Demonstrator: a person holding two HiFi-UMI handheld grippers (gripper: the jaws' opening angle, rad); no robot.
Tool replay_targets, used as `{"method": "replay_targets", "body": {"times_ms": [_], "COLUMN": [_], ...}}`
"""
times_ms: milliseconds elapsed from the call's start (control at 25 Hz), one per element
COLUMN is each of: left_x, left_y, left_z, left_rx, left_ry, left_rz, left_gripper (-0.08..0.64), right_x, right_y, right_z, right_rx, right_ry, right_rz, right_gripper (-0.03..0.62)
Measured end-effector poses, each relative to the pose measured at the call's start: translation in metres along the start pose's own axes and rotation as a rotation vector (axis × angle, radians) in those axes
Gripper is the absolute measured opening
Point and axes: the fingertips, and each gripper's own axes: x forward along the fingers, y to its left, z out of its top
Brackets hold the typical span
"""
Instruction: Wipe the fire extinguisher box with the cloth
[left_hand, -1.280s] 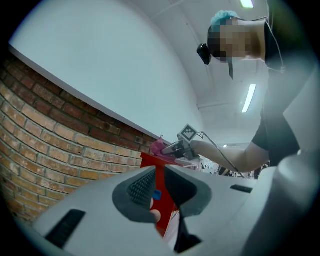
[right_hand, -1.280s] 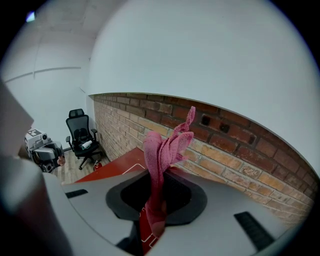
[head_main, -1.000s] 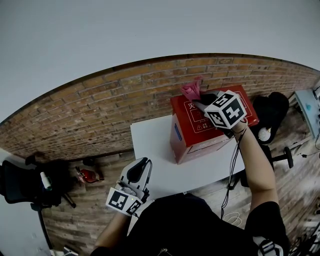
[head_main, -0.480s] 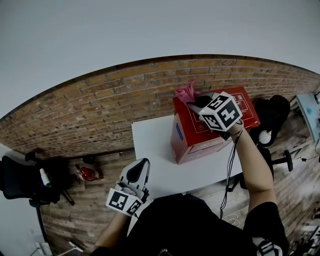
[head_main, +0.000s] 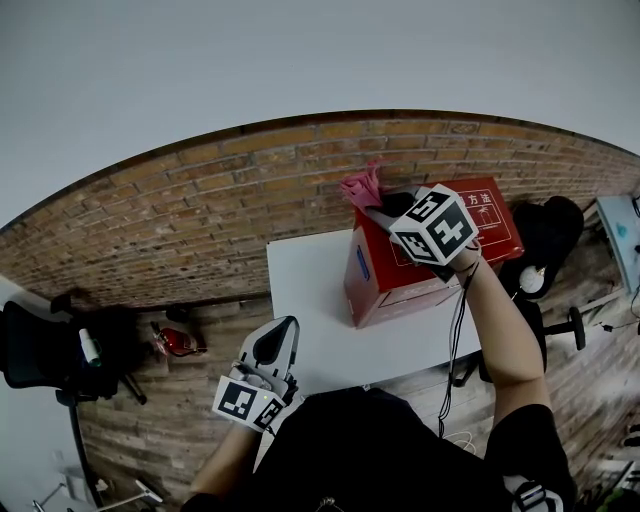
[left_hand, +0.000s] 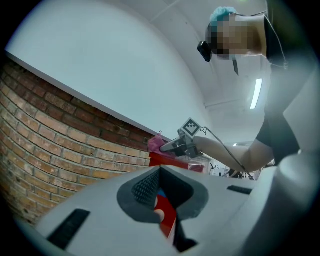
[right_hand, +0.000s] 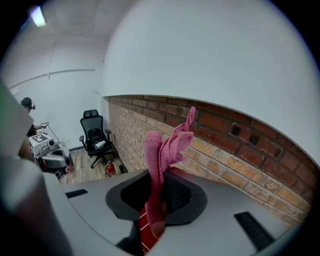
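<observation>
- The right gripper (head_main: 378, 208) is clamped on the pink cloth (head_main: 362, 187) at the far left corner of the fire extinguisher box's (head_main: 385, 280) top. Most of the cloth stands free above the jaws, so bare jaw tips may scrape the box.
- The box stands toward the far right corner of the table (head_main: 310, 290), unbraced. The left gripper (head_main: 288, 325), closed and empty, hangs by the near edge. Wiping pressure may slide or tip the box.

cloth (right_hand: 160, 150) end hidden between jaws, box (head_main: 385, 285) print seemingly unreadable
</observation>
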Motion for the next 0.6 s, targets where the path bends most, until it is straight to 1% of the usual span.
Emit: {"method": "replay_targets", "body": {"times_ms": [200,600], "left_x": [0.000,0.005], "left_y": [0.000,-0.001], "left_z": [0.001,-0.001], "left_rx": [-0.003,-0.004], "left_ry": [-0.015,0.003], "left_rz": [0.005,-0.003], "left_gripper": [0.034,0.034], "right_x": [0.005,-0.005], "right_y": [0.006,0.019], "right_z": [0.006,0.002], "right_rx": [-0.010,0.001], "right_ry": [-0.002,-0.011], "right_rz": [0.017,0.043], "right_gripper": [0.074,0.074]}}
